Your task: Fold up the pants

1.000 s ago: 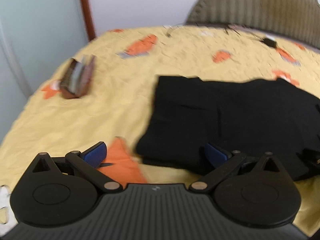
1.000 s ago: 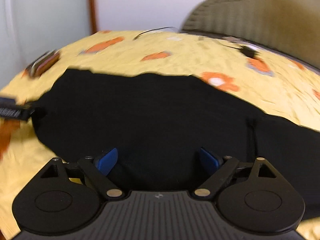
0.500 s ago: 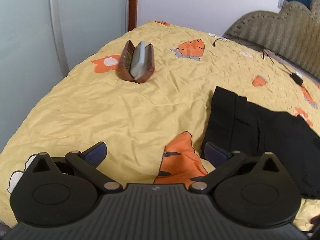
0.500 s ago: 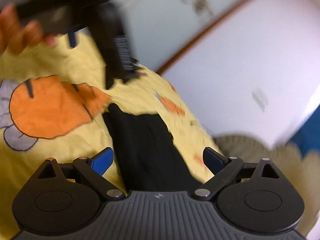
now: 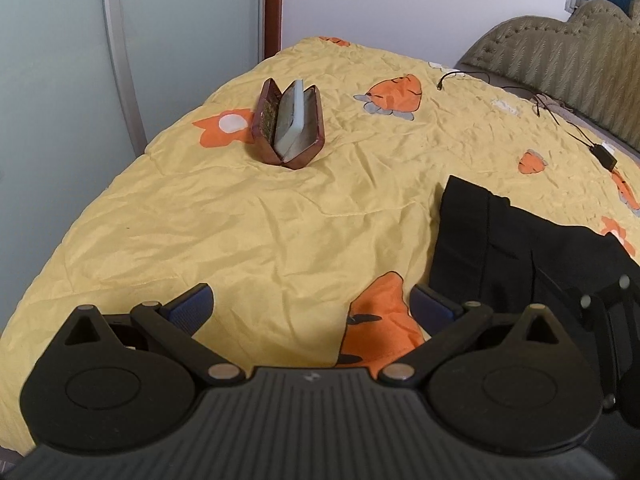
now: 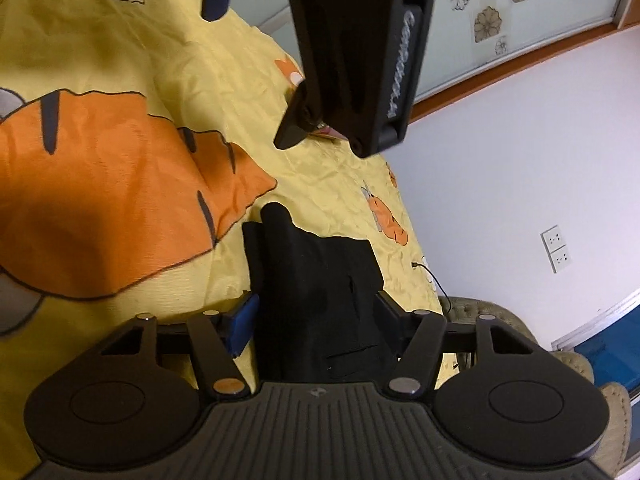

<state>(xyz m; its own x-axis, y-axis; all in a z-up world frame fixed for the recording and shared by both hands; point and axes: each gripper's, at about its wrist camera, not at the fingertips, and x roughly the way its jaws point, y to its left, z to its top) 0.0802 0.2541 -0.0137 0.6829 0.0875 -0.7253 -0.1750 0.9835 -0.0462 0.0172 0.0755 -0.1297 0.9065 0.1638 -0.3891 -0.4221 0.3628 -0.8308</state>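
Note:
Black pants (image 5: 516, 248) lie folded flat on the yellow bedspread (image 5: 280, 216), at the right of the left wrist view. My left gripper (image 5: 312, 304) is open and empty, over the bedspread to the left of the pants. My right gripper (image 6: 316, 320) is open, tilted, with the folded pants (image 6: 320, 280) between its blue pads, not gripped. The left gripper's body (image 6: 360, 40) fills the top of the right wrist view, and the right gripper's edge (image 5: 600, 320) shows at the right of the left wrist view.
An open brown case (image 5: 288, 128) stands on the bed at the far left. A black cable with a small box (image 5: 604, 156) lies near the padded headboard (image 5: 560, 52). A glass wardrobe door (image 5: 60, 80) and a white wall border the bed.
Both grippers have pulled back from the pants. The left view swung left, so the pants shifted to its right. The right gripper rolled over and now looks past the left gripper.

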